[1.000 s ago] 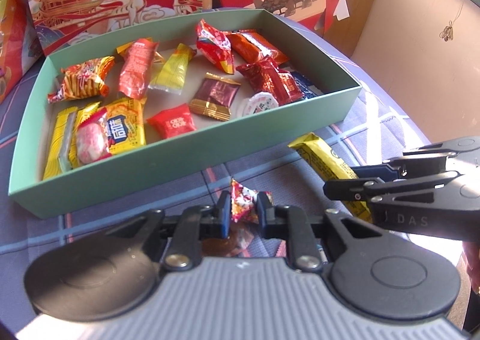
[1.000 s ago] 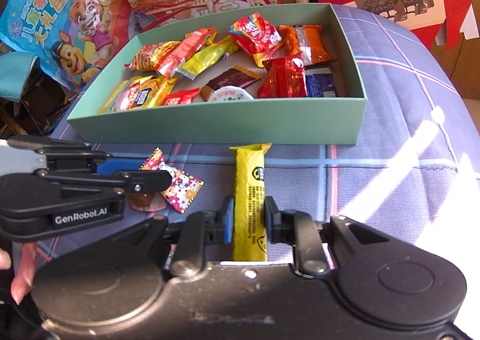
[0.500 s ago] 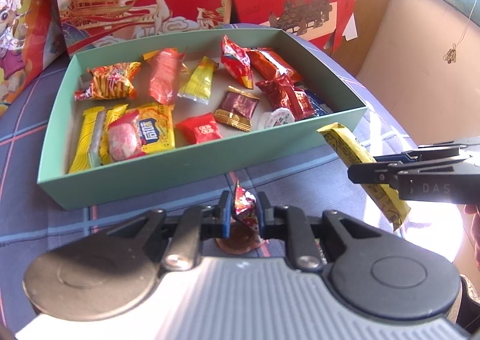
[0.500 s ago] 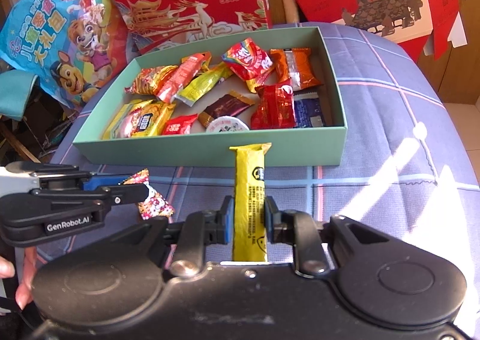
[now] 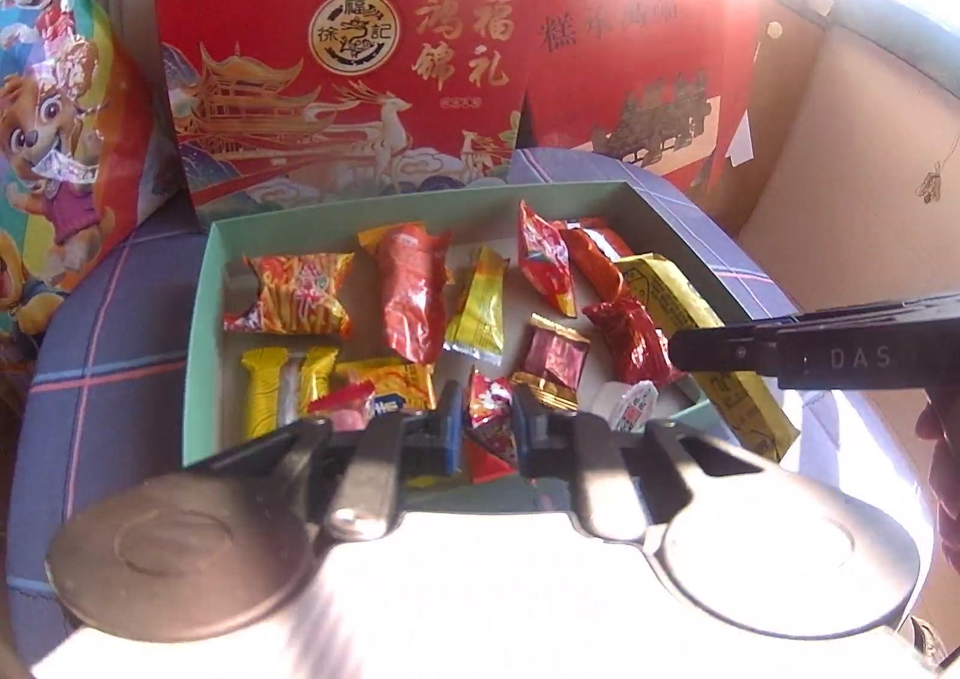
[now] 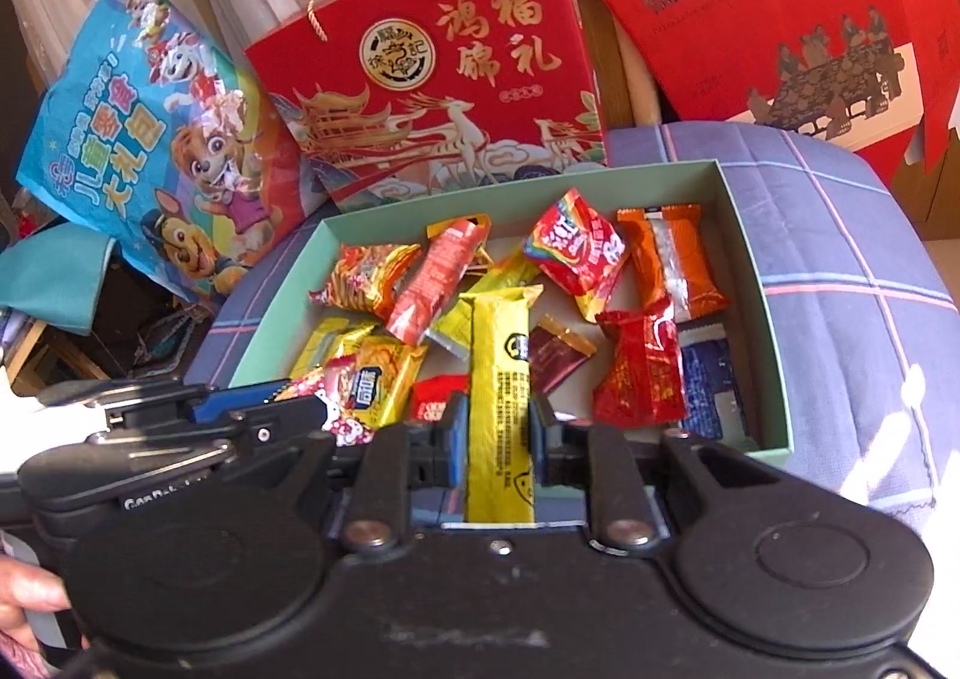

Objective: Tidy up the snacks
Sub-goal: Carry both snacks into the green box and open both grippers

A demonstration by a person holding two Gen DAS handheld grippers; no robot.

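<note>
A green open box (image 5: 198,355) (image 6: 756,283) on a blue checked cloth holds several wrapped snacks. My left gripper (image 5: 487,427) is shut on a small red patterned candy (image 5: 489,409), lifted over the box's front edge. In the right wrist view that same candy (image 6: 336,409) shows at the left gripper's tip. My right gripper (image 6: 499,433) is shut on a long yellow snack bar (image 6: 499,379), held over the box. In the left wrist view the yellow bar (image 5: 678,307) hangs from the right gripper's fingers (image 5: 744,349) above the box's right end.
Two red gift boxes (image 5: 336,79) (image 6: 774,1) stand behind the green box. A cartoon snack bag (image 6: 144,151) leans at the left. A cardboard wall (image 5: 852,151) stands at the right. Blue checked cloth (image 6: 840,235) lies free right of the box. A hand (image 6: 30,601) holds the left gripper.
Both grippers have risen off the cloth and moved forward with their snacks, from in front of the green box to above it.
</note>
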